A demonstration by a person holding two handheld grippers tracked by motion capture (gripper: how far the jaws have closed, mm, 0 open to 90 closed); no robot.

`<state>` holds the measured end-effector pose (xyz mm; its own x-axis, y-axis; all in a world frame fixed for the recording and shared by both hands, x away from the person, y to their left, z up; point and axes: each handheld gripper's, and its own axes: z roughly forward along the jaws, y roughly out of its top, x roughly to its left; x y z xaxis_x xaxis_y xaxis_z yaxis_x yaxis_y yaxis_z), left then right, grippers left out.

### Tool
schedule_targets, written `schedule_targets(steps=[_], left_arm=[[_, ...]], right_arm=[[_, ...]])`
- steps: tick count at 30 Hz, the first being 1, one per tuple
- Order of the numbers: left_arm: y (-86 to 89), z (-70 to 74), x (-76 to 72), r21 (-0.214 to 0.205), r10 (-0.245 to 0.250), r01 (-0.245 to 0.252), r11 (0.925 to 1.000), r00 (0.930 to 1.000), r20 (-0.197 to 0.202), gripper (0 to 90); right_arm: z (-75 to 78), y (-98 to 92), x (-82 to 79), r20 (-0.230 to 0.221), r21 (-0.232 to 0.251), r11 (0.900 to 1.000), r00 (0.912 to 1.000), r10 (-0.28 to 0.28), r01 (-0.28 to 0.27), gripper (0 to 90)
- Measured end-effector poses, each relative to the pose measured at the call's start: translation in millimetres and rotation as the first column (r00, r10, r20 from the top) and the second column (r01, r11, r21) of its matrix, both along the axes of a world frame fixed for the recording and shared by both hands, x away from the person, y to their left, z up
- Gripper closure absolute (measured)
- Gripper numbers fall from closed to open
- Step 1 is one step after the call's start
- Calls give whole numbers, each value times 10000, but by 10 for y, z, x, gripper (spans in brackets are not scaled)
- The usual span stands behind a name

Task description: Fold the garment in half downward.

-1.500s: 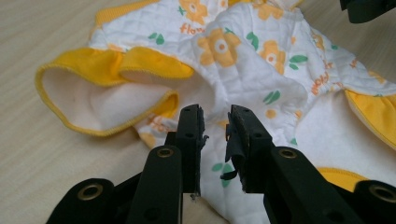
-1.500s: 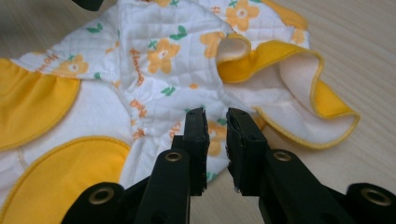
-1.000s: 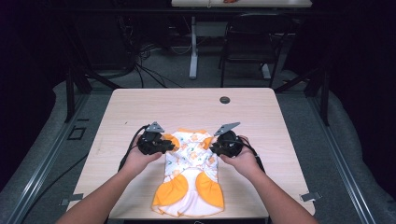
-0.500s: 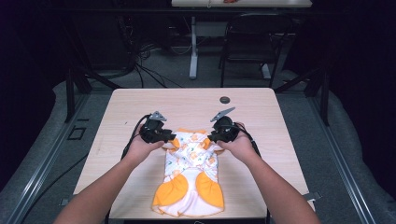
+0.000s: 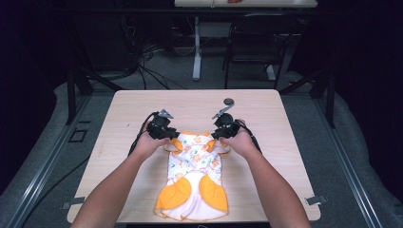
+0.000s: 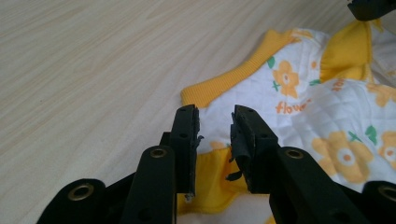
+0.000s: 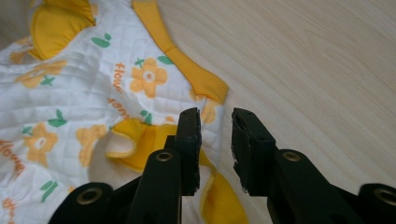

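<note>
A small white quilted garment (image 5: 195, 175) with orange flowers and yellow trim lies flat near the front of the table, collar at the far end. My left gripper (image 5: 174, 138) is at its left shoulder and my right gripper (image 5: 215, 137) at its right shoulder. In the left gripper view the jaws (image 6: 215, 114) stand apart over the yellow sleeve edge, just narrowed a little, with no cloth pinched between them. The garment (image 6: 327, 116) spreads to their right. In the right gripper view the jaws (image 7: 215, 116) have just widened and hang apart over the garment's (image 7: 70, 93) edge, holding nothing.
A small dark round object (image 5: 229, 101) sits near the far edge of the wooden table (image 5: 142, 104). Beyond the table are a chair (image 5: 252, 42), a table leg (image 5: 196, 52) and floor cables (image 5: 142, 61). The other gripper's jaw tip (image 6: 371, 7) shows in the left gripper view.
Both hands have moved away from the person along the garment's sides, from its middle to its shoulders. The garment has stayed where it lay.
</note>
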<state>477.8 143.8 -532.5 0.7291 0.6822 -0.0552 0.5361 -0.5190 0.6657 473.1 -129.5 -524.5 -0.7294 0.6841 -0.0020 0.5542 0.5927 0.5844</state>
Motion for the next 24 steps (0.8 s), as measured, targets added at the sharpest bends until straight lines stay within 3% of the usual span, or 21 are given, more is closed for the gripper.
schedule_targets(steps=[7,9,18,24], left_arm=[[-28,-53,50,151,23,-24,9999,10000,14,698],[-28,-89,70,301,91,-90,9995,10000,-34,693],[-29,-196,119,271,174,-170,9995,9997,-163,646],[-26,-260,119,213,216,-211,9996,9996,-199,623]], right_arm=[[-68,23,55,199,-27,9996,9994,-293,294,721],[-118,34,77,167,-16,9992,9991,-395,395,712],[-217,87,99,65,-167,9989,9990,-434,435,655],[-273,113,111,-260,-356,9987,9990,-369,360,646]])
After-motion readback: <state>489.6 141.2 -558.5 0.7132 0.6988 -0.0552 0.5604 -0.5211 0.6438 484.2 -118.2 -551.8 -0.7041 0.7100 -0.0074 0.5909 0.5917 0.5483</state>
